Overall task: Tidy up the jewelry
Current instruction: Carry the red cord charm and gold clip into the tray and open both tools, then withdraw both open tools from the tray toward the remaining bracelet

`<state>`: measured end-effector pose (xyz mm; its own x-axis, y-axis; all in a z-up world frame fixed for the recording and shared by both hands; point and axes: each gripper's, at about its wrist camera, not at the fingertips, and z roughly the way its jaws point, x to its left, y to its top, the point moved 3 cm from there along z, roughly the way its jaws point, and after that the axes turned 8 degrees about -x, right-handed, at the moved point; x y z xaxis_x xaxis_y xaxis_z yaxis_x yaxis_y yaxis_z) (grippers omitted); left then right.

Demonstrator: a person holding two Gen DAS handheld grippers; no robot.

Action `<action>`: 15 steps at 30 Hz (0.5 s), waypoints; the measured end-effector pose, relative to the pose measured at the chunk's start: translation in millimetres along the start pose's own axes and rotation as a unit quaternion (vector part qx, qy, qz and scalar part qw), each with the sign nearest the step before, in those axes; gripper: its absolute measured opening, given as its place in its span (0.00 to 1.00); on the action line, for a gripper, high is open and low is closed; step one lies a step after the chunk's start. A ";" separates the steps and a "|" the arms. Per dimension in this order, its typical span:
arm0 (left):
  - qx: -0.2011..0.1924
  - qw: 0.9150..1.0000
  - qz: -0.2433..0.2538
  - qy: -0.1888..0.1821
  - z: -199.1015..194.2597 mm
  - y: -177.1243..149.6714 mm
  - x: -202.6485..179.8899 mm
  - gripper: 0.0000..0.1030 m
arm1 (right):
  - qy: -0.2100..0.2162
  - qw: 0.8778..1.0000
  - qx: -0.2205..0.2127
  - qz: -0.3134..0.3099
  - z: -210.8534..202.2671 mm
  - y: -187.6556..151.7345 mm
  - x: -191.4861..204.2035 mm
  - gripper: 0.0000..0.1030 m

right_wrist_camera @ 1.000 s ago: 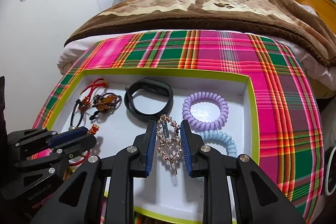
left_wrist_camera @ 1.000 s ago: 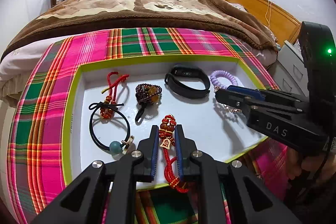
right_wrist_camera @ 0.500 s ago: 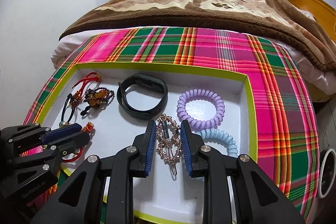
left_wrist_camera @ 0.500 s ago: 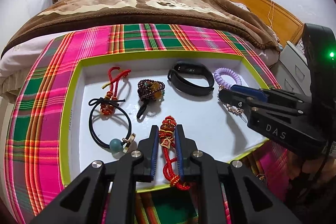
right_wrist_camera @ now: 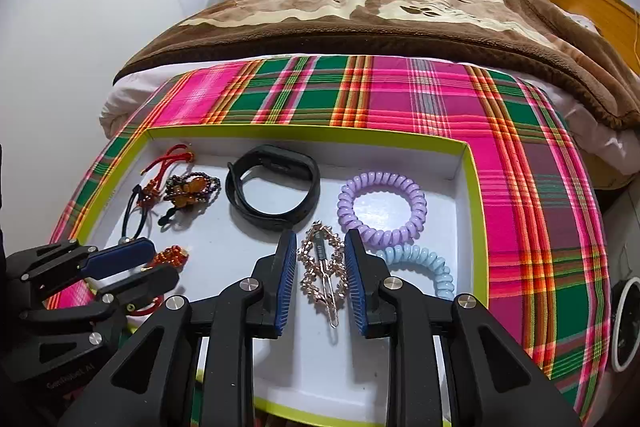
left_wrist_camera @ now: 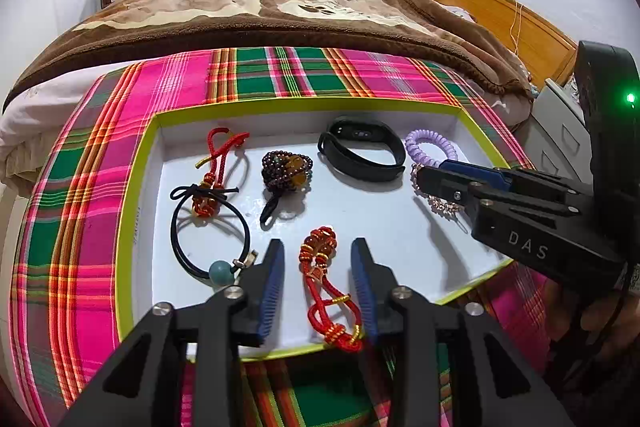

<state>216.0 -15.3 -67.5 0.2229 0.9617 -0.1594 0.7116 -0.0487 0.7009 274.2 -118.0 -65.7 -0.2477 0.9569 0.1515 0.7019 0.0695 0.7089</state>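
A white tray with a lime rim (left_wrist_camera: 132, 211) (right_wrist_camera: 476, 195) lies on a plaid cloth. My left gripper (left_wrist_camera: 318, 259) is open, its fingers on either side of a red beaded cord bracelet (left_wrist_camera: 324, 287) that lies in the tray. My right gripper (right_wrist_camera: 320, 259) is open around a gold rhinestone hair clip (right_wrist_camera: 324, 271) that lies on the tray floor. Each gripper also shows in the other's view: the right gripper (left_wrist_camera: 436, 183), the left gripper (right_wrist_camera: 156, 267).
In the tray: a black hair tie with a teal bead (left_wrist_camera: 208, 227), a red knotted cord (left_wrist_camera: 218, 155), a dark bead bracelet (left_wrist_camera: 286, 171), a black fitness band (left_wrist_camera: 360, 151) (right_wrist_camera: 272, 187), a purple coil tie (right_wrist_camera: 380, 207), a blue coil tie (right_wrist_camera: 424, 267). A bed with a brown blanket (right_wrist_camera: 380, 7) lies behind.
Both grippers have opened. The left let go of the red beaded bracelet and the right let go of the hair clip. Both items now lie in the tray.
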 end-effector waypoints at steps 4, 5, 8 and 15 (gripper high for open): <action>-0.003 1.000 0.000 -0.003 -3.6 0.7 -3.5 0.38 | 0.003 1.000 -0.004 0.002 -3.8 -0.4 1.5 0.39; -0.004 1.000 0.000 -0.002 -4.3 1.0 -3.5 0.39 | 0.002 1.000 -0.004 0.002 -4.6 -0.5 1.9 0.39; -0.005 1.000 -0.001 0.001 -7.5 1.1 -3.2 0.41 | 0.002 1.000 -0.006 0.003 -7.3 -0.9 2.3 0.39; -0.013 1.000 -0.005 0.001 -20.3 0.4 -4.5 0.45 | 0.007 1.000 -0.017 0.008 -19.9 -0.3 4.3 0.39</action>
<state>201.8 -14.1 -52.5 0.2144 0.9627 -0.1649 0.6965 -0.0323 0.7168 259.6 -119.5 -51.5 -0.2454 0.9540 0.1723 0.6826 0.0438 0.7295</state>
